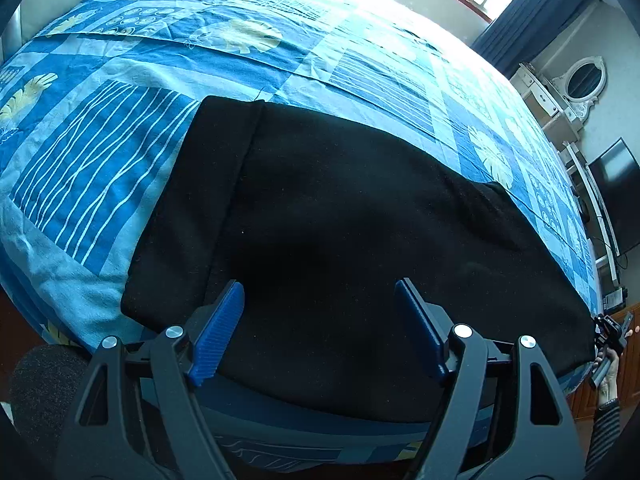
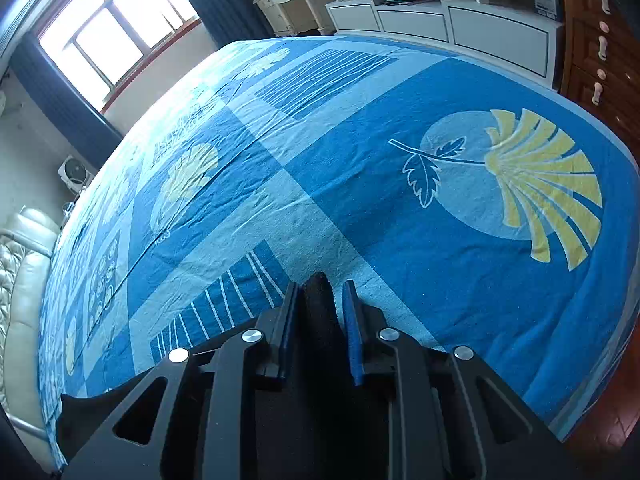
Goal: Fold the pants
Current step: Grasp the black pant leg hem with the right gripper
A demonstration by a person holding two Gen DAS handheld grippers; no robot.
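The black pants [image 1: 340, 216] lie spread flat on my bed's blue patterned sheet [image 1: 120, 152], near its front edge. My left gripper [image 1: 320, 300] hovers over them, fingers wide apart, holding nothing. My right gripper [image 2: 318, 300] is pinched onto a fold of the pants' black fabric.

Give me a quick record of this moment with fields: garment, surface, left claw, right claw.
garment: black pants lying flat near the bed's edge
surface: bed with blue patterned sheet
left claw: left claw open, hovering over the pants, nothing between its fingers
right claw: right claw shut on a bunch of the black fabric
room: window and white cabinet beyond the bed
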